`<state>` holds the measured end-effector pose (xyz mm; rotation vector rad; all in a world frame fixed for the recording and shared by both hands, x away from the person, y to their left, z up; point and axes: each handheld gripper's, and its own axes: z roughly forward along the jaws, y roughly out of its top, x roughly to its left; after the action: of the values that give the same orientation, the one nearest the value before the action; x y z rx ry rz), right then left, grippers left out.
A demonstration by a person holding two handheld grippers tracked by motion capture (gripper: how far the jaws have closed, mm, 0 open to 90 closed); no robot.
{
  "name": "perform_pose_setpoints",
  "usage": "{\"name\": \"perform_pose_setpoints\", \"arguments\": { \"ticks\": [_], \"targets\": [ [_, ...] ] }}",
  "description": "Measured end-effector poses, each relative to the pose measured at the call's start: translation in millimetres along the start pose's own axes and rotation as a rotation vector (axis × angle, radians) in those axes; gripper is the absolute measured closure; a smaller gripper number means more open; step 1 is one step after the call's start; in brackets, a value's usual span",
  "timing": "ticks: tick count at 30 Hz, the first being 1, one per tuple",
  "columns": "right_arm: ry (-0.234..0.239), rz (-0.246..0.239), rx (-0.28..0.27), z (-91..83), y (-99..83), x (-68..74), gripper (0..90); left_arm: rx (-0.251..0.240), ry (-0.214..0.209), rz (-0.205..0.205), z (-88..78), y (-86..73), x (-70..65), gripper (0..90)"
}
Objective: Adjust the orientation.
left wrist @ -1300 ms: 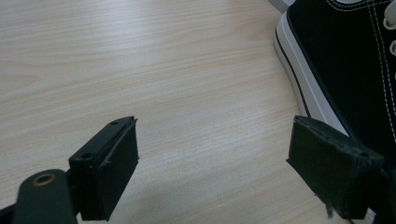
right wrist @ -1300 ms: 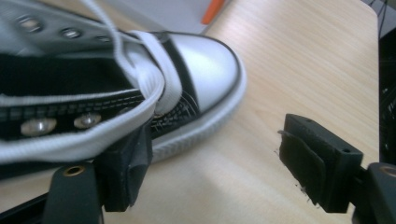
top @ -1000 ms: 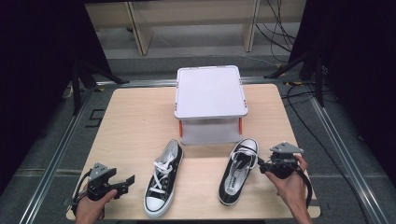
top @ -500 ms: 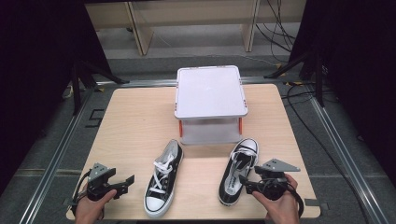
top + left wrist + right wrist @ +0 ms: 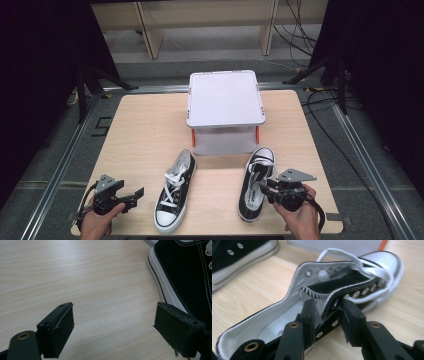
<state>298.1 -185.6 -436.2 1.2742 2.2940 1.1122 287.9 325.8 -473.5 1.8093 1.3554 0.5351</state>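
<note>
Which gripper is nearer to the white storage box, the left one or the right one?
Right. The right gripper grips the side of the right shoe, just below the box; the left gripper sits open near the table's front-left corner.

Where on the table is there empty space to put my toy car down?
Biggest bare patch: the table's left side, between its edge, the white box and the left shoe. A smaller strip lies right of the box. It is crowded up front, where the right gripper grips the right shoe and the left gripper sits.

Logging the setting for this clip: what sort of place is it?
Likely a lab recording rig: a wooden table on a metal rail frame, dark curtains at the sides, loose cables on the floor.
</note>
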Motion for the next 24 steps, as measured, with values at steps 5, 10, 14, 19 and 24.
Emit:
{"name": "perform_pose_setpoints", "arguments": {
  "ticks": [5, 10, 14, 19, 24],
  "targets": [
    [-0.041, -0.002, -0.006, -8.4, -3.7, -9.9, 70.9, -0.006, -0.011, 0.002, 0.7, 0.2, 0.1, 15.3],
    [-0.046, 0.016, -0.029, -12.1, -4.3, -16.0, 68.3, -0.003, -0.006, -0.001, 0.8, 0.2, 0.4, 15.3],
    [-0.045, 0.007, -0.038, -10.8, -2.1, -16.9, 58.2, 0.006, 0.003, -0.007, 2.3, 0.4, 1.0, 15.3],
    [-0.032, 0.001, -0.015, -0.9, 1.4, -11.5, 56.7, 0.021, 0.005, 0.003, 2.9, 0.8, 0.3, 15.3],
    [-0.103, -0.045, 0.013, 2.7, 6.0, -10.8, 62.9, 0.013, -0.004, 0.002, 4.8, -0.2, 0.8, 15.3]
  ]
}}
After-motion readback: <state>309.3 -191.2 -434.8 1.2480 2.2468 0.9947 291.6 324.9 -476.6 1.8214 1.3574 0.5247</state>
